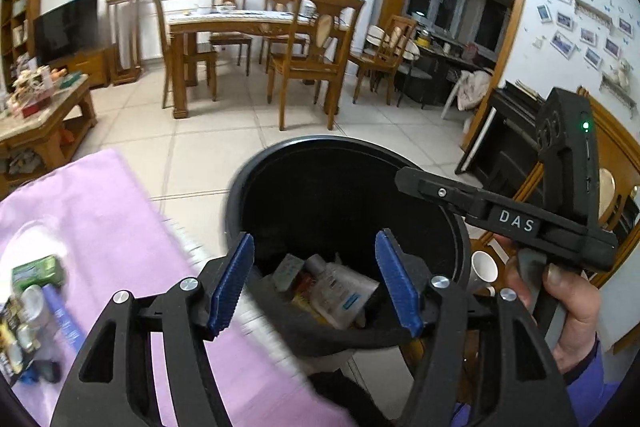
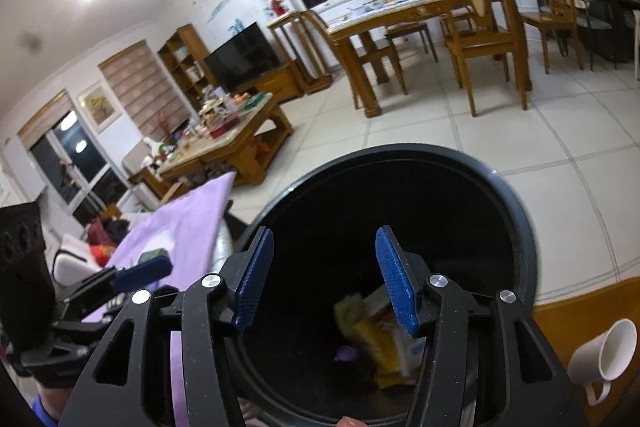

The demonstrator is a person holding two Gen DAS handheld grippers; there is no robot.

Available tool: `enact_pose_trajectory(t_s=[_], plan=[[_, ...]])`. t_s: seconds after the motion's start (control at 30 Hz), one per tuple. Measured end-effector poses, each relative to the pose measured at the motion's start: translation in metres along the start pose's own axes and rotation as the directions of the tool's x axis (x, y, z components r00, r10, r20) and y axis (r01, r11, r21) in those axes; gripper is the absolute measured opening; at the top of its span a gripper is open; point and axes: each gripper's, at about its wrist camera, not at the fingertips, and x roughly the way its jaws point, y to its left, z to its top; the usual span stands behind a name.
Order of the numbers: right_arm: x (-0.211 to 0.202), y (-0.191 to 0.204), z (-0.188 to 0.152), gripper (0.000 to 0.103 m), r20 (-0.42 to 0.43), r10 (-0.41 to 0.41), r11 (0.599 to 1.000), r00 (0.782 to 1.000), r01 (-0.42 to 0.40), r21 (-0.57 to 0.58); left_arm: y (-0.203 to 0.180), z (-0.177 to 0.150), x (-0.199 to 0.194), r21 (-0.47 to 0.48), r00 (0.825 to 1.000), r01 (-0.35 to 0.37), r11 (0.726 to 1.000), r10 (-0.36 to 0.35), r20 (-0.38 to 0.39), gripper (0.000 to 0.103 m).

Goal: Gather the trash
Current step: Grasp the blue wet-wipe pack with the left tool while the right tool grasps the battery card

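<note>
We hold both tools, left (image 1: 314,281) and right (image 2: 324,277), released over the bin (image 1: 240,187); next we fetch the litter (image 1: 34,303) from the bench (image 1: 120,227).

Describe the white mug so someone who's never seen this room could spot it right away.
Start at the big round black trash bin in the middle of the floor. Beside it, on the side away from the purple cloth, is the white mug, lying tipped with its mouth open sideways. It is the only plain white cup there; everything in the bin is wrappers and bottles.
</note>
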Motion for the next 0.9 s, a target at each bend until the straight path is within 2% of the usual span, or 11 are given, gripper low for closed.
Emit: enact_pose_trajectory(t_s=[0.2, 0.27, 0.4, 0.43, 0.53, 0.63, 0.67, 0.7, 0.77, 0.87, 0.9], plan=[[0.025, 0.054, -0.003, 0.054, -0.05, 0.056, 0.996, 0.997, -0.059, -0.066, 0.062, -0.022, -0.048, -0.097, 0.995, -0.093, 0.991, 0.097, 0.032, 0.069], [0.042, 0.097, -0.01, 0.054, -0.093, 0.102, 0.989, 0.99, -0.111, -0.102, 0.086, -0.032, -0.064, -0.143, 0.99, -0.128, 0.981, 0.135, 0.04, 0.07], [0.066, 0.139, -0.016, 0.054, -0.146, 0.147, 0.977, 0.978, -0.167, -0.134, 0.142, -0.054, -0.102, -0.252, 0.976, -0.192, 0.949, 0.211, 0.052, 0.071], [0.085, 0.173, -0.021, 0.054, -0.196, 0.188, 0.964, 0.962, -0.219, -0.15, 0.156, -0.06, -0.111, -0.282, 0.971, -0.21, 0.936, 0.233, 0.053, 0.071], [0.102, 0.199, -0.027, 0.054, -0.235, 0.207, 0.953, 0.95, -0.25, -0.17, 0.19, -0.076, -0.132, -0.353, 0.96, -0.243, 0.904, 0.277, 0.049, 0.071], [0.138, 0.256, -0.042, 0.054, -0.32, 0.224, 0.929, 0.921, -0.301, -0.216, 0.221, -0.09, -0.148, -0.415, 0.95, -0.266, 0.87, 0.309, 0.038, 0.07], [0.138, 0.256, -0.042, 0.054, -0.32, 0.224, 0.929, 0.921, -0.301, -0.216, 0.223, -0.091, -0.15, -0.422, 0.949, -0.27, 0.865, 0.312, 0.033, 0.07], [0.158, 0.278, -0.047, 0.054, -0.355, 0.226, 0.92, 0.907, -0.318, -0.227, 0.227, -0.092, -0.15, -0.428, 0.95, -0.271, 0.862, 0.312, 0.025, 0.071], [0.166, 0.286, -0.049, 0.054, -0.37, 0.223, 0.918, 0.902, -0.322, -0.232, 0.234, -0.097, -0.15, -0.429, 0.953, -0.268, 0.863, 0.303, 0.014, 0.071], [0.203, 0.307, -0.058, 0.053, -0.425, 0.192, 0.915, 0.884, -0.318, -0.248, 0.233, -0.101, -0.146, -0.402, 0.959, -0.261, 0.878, 0.283, -0.005, 0.071], [0.203, 0.307, -0.058, 0.041, -0.425, 0.192, 0.915, 0.884, -0.318, -0.248, 0.234, -0.105, -0.146, -0.394, 0.961, -0.259, 0.882, 0.278, -0.009, 0.071]])
